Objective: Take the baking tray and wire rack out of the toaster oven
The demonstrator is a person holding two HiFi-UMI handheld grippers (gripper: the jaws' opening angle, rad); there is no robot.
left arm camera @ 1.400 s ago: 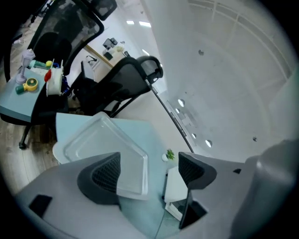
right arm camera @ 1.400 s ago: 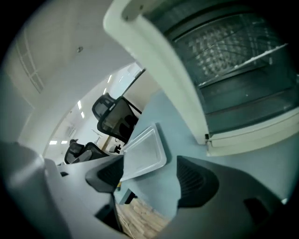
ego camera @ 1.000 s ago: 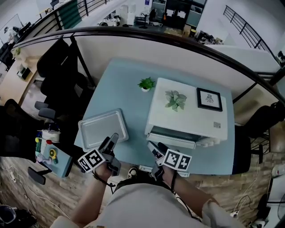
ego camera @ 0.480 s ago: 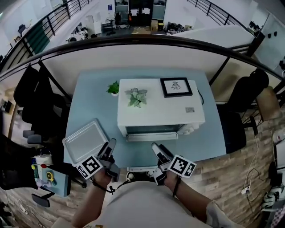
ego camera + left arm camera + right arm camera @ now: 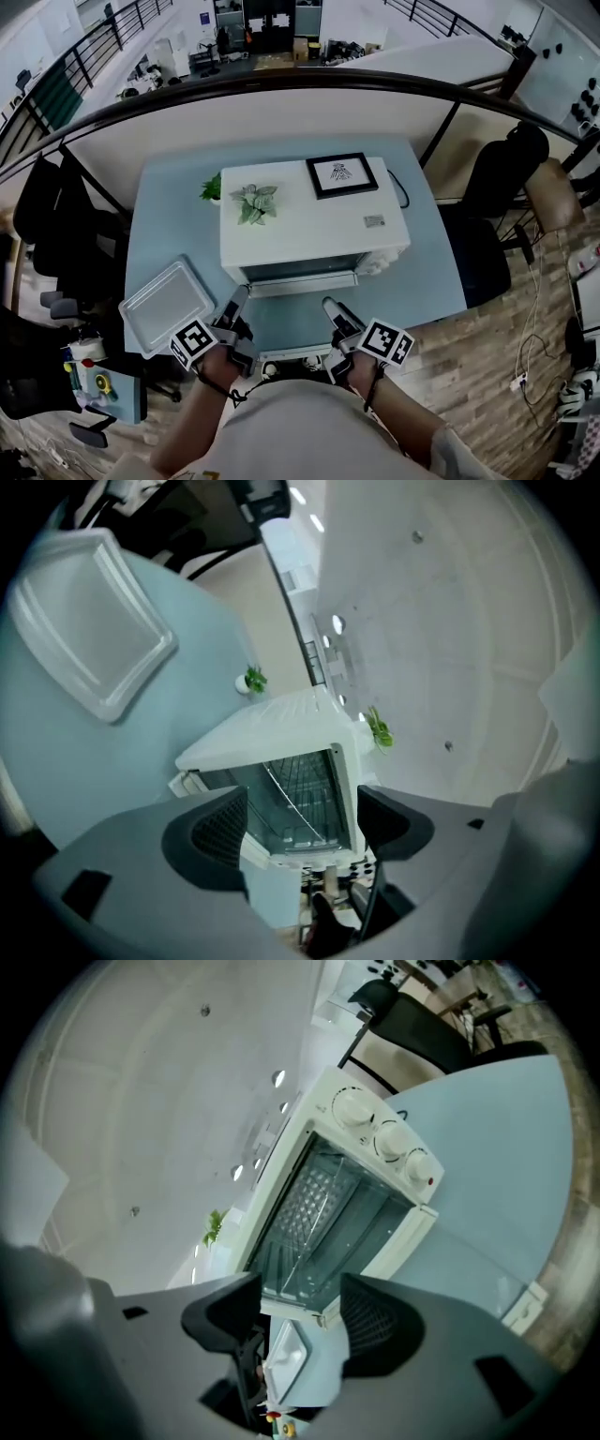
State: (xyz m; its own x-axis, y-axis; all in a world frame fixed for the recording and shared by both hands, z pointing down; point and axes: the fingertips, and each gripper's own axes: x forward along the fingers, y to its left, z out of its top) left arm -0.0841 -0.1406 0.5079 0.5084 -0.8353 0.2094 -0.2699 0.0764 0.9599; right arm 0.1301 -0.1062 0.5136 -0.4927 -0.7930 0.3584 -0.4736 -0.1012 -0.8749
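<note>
The white toaster oven (image 5: 309,225) stands mid-table with its door (image 5: 300,283) folded down. The wire rack (image 5: 298,797) sits inside the cavity and shows too in the right gripper view (image 5: 314,1206). The silver baking tray (image 5: 167,304) lies flat on the blue table (image 5: 422,272) left of the oven. My left gripper (image 5: 234,306) hovers open just right of the tray, aimed at the oven mouth, and is also in its own view (image 5: 300,832). My right gripper (image 5: 333,314) hangs before the door; its jaws (image 5: 300,1321) are closing with nothing between them.
A framed picture (image 5: 342,174) and a leafy sprig (image 5: 251,202) rest on the oven top. A small potted plant (image 5: 211,187) stands behind it. Black chairs (image 5: 487,239) flank the table, and a side cart (image 5: 98,370) sits at the lower left.
The left gripper has left the tray's near edge and moved right toward the oven. The right gripper has also shifted and rolled, now facing the open door.
</note>
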